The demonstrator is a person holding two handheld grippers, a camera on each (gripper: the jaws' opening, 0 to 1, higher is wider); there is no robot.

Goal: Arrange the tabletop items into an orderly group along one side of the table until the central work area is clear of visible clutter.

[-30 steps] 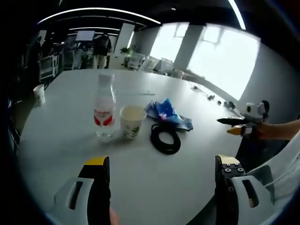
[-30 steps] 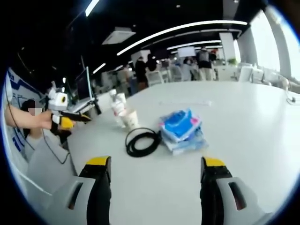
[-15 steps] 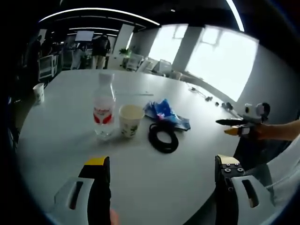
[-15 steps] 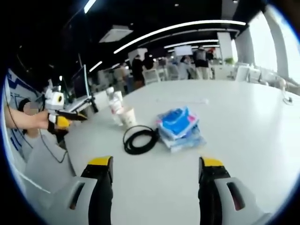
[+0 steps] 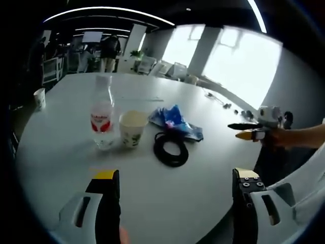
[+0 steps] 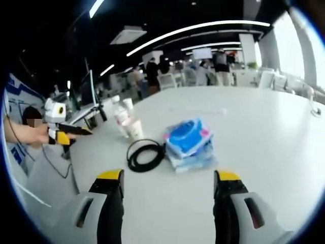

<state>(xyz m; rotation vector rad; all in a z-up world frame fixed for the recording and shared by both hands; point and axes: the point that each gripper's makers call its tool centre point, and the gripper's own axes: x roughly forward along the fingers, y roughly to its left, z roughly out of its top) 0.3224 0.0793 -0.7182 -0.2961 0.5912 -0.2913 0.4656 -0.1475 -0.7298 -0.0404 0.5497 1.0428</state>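
Yellow-tipped jaws of the left gripper [image 5: 172,175] stand wide apart, holding nothing; the right gripper [image 6: 166,175] likewise gapes empty; on the white table [image 5: 61,147] beyond lie a black cable coil [image 5: 170,149], paper cup [image 5: 132,128], water bottle [image 5: 102,115] and blue packet [image 5: 174,121], clustered centrally.

Open-plan office: dark ceiling with long curved white light strips [image 6: 203,28]; tall bright windows [image 5: 238,63] at far right; white office chairs [image 6: 167,81] beyond, people standing.
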